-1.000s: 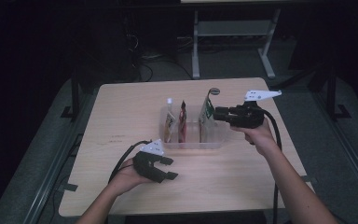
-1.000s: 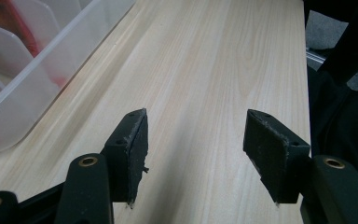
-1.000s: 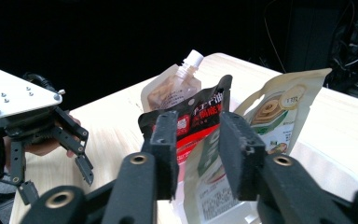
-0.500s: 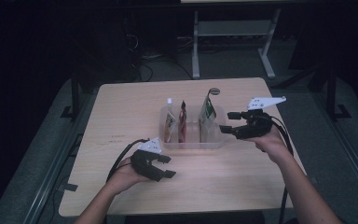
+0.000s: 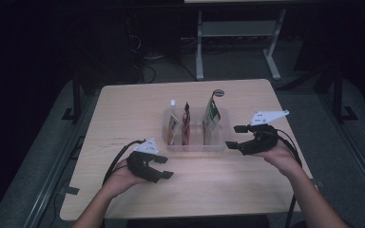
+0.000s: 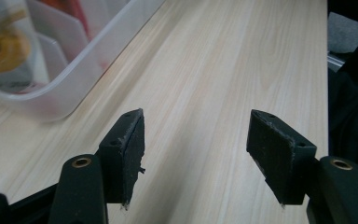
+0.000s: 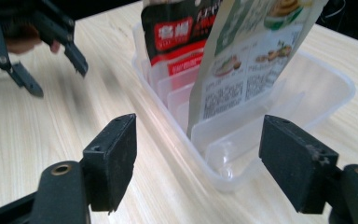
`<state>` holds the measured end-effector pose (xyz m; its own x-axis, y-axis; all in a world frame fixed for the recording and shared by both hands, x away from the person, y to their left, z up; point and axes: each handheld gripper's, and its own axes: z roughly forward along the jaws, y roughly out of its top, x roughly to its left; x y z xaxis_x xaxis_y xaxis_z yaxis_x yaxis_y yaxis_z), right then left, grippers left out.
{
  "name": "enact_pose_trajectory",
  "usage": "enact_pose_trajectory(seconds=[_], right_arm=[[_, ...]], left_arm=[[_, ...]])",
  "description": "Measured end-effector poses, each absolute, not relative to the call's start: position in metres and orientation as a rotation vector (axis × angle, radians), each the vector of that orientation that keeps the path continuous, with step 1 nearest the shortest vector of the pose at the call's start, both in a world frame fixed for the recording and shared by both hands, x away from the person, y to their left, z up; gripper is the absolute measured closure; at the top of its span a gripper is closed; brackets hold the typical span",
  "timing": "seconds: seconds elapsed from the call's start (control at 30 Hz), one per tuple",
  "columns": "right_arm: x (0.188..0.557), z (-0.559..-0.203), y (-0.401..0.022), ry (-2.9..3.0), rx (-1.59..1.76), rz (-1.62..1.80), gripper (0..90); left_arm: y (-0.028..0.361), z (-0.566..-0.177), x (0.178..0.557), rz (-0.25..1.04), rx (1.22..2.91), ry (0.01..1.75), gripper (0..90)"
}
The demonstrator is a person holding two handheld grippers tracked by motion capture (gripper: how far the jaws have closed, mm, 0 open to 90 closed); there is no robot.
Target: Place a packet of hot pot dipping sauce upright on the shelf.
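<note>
A clear plastic bin [image 5: 218,145] with dividers stands mid-table. Three pouches stand upright in its slots: a pale yellow one [image 5: 172,124], a red one [image 5: 186,121] and a taller green-and-white one [image 5: 211,118]. My right gripper [image 5: 233,137] hovers just right of the bin, pointing at it. Its jaws have just been opening and nothing is between them. In the right gripper view the gripper [image 7: 200,163] faces the bin [image 7: 326,93], with the green-and-white pouch [image 7: 256,56] and the red pouch [image 7: 182,32] in it. My left gripper [image 5: 166,167] rests open on the table in front of the bin.
The wooden table [image 5: 133,109] has bare surface to the left and in front of the bin. Black cables trail from both grippers off the near edge. A white metal stand [image 5: 199,52] is on the floor beyond the table. The left gripper view has the bin's corner [image 6: 74,79] at upper left.
My right gripper let go of the green-and-white pouch's top, opened, and moved right and down away from the bin. The pouch stays standing in the bin. The left gripper has stayed put.
</note>
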<state>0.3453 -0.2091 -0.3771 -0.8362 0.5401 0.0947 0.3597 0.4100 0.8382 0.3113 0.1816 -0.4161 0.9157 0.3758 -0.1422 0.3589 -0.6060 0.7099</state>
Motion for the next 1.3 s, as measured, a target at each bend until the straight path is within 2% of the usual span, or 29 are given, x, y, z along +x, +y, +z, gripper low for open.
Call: enact_pose_trajectory(seconds=[0.63, 1.3], right_arm=[[0.305, -0.413, -0.243, 2.472, 0.877, 1.262, 21.1], [0.294, -0.45, -0.27, 2.477, 0.999, 1.107, 15.7]], left_arm=[[0.238, -0.426, 0.288, 0.116, 2.293, 0.68, 29.0], [0.262, -0.446, 0.281, 0.167, 2.368, 0.796, 17.1]])
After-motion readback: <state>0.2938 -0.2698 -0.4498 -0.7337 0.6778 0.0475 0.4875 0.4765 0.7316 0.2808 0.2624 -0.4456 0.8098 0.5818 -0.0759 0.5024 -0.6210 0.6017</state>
